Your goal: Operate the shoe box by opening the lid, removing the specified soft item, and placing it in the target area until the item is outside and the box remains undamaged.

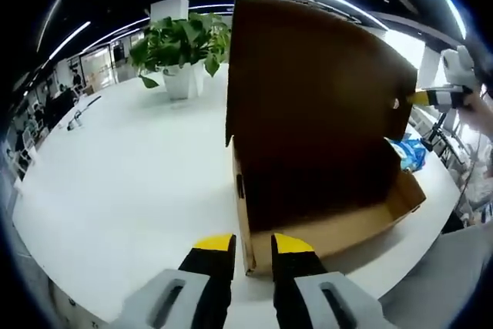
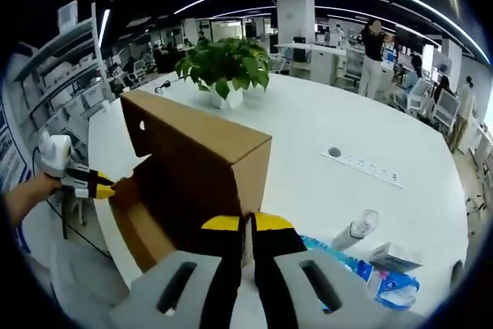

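**Lid held up, blue packet lying outside the box**

Nearest, the right gripper (image 2: 248,223) was seen almost closed, with the free edge of the raised lid (image 1: 308,98) pinched between its jaws. The left gripper (image 1: 253,243) was held partly apart at the near corner of the shoe box (image 1: 331,233). Its jaws stood to either side of the wall, and no firm hold could be made out.

The box was set on a white table (image 1: 131,190) with its lid tipped up nearly upright. Bare cardboard was shown on the part of the floor that was lit, and the deeper part was lost in shadow.

Just beside the box, a blue packet (image 2: 370,279) was seen lying on the table, with a small bottle (image 2: 356,230) and a little carton (image 2: 393,254) near it. Whether this packet was the soft item could not be told.

It was judged to be light and yielding under a slippery film, so it would best be taken across its middle with moderate pressure. The cardboard was judged to be stiff, light and easily creased, so the lid should be held only at its edge.

Farther off, a potted plant (image 2: 227,63) was set on the table.
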The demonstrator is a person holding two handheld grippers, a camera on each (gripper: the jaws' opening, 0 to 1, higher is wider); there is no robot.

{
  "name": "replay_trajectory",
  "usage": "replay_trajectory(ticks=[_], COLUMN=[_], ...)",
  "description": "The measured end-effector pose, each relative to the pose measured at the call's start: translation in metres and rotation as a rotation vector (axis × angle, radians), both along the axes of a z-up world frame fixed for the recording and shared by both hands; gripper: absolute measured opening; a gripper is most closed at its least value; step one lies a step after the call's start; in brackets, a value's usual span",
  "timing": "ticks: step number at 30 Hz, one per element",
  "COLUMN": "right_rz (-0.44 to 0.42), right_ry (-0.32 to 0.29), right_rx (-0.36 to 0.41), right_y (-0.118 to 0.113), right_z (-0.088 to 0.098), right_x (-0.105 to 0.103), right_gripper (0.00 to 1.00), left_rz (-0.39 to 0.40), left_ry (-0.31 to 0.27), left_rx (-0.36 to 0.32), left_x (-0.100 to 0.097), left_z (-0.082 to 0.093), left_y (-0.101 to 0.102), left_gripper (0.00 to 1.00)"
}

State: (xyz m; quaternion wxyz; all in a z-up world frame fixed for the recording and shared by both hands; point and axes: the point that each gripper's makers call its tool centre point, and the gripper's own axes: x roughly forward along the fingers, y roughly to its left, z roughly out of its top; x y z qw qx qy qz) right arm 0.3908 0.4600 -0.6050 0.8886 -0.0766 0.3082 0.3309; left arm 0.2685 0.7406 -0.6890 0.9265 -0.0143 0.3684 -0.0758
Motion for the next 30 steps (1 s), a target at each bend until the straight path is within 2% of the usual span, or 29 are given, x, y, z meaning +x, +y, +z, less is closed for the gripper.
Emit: replay_trajectory(ticks=[6, 16, 19, 23, 30], right_rz=[-0.005, -0.01, -0.01, -0.01, -0.01], right_ry=[-0.013, -0.069, -0.073, -0.074, -0.074], right_rx=[0.007, 0.009, 0.016, 0.03, 0.045], right_y=[0.0, -0.001, -0.001, -0.002, -0.002], right_z=[-0.001, -0.003, -0.005, -0.007, -0.015], right_x=[-0.007, -0.019, -0.023, -0.029, -0.042], right_gripper=[0.03, 0.03, 0.03, 0.03, 0.04], left_rz=[0.001, -0.043, -0.053, -0.066, -0.106], left_ry=[-0.055, -0.111, -0.125, -0.162, -0.193], left_rx=[-0.004, 0.05, 0.06, 0.059, 0.09], left_x=[0.008, 0.018, 0.02, 0.024, 0.026], left_z=[0.021, 0.055, 0.064, 0.085, 0.104], left_y=[0.003, 0.009, 0.011, 0.011, 0.006], left_gripper=[0.22, 0.25, 0.26, 0.27, 0.28])
